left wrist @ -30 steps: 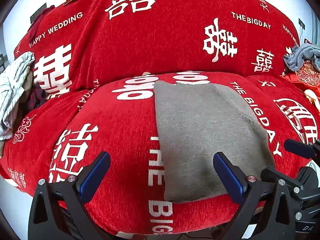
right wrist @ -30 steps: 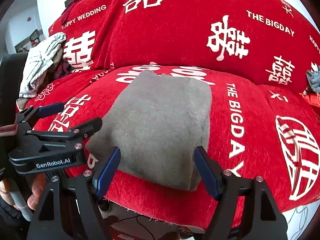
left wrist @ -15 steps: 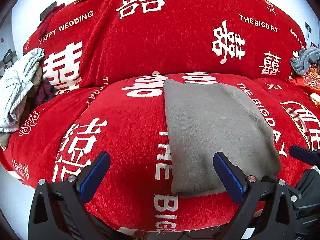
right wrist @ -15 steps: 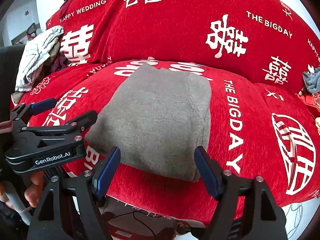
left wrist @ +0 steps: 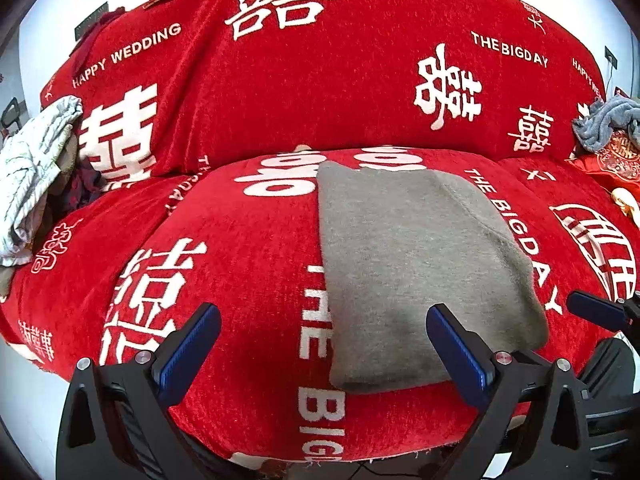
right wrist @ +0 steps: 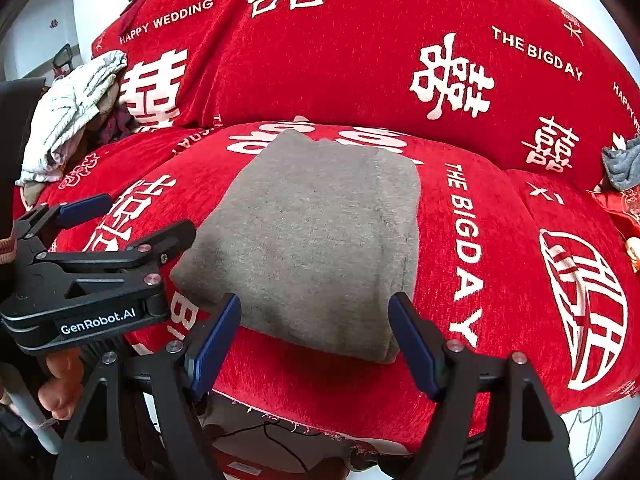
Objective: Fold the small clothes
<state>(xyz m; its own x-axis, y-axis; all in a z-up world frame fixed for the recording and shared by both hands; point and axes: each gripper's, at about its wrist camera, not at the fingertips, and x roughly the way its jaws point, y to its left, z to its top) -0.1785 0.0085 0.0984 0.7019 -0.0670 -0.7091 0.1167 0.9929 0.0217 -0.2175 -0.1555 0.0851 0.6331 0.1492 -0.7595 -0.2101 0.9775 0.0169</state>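
Observation:
A folded grey garment (left wrist: 420, 272) (right wrist: 316, 236) lies flat on the red sofa seat (left wrist: 240, 240) (right wrist: 500, 280), its near edge at the cushion's front. My left gripper (left wrist: 323, 320) hovers open above the seat's front; its right finger overlaps the garment's near edge in the picture, nothing sits between its pads. My right gripper (right wrist: 316, 312) is open too, held just before the garment's near edge, with nothing in it. In the right wrist view the left gripper (right wrist: 116, 220) shows from the side at the left, a hand (right wrist: 56, 384) gripping its handle.
A heap of white and dark clothes (left wrist: 36, 172) (right wrist: 72, 112) lies at the sofa's left end. A grey-blue cloth (left wrist: 604, 120) (right wrist: 620, 164) and a red embroidered item (left wrist: 616, 160) sit at the right end. The sofa back rises behind the seat. Cables (right wrist: 272, 432) hang under the front edge.
Both views have shifted slightly, so the garment sits a little further right in the left wrist view and the sofa looks a bit further off. The garment lies as before and both grippers stay open.

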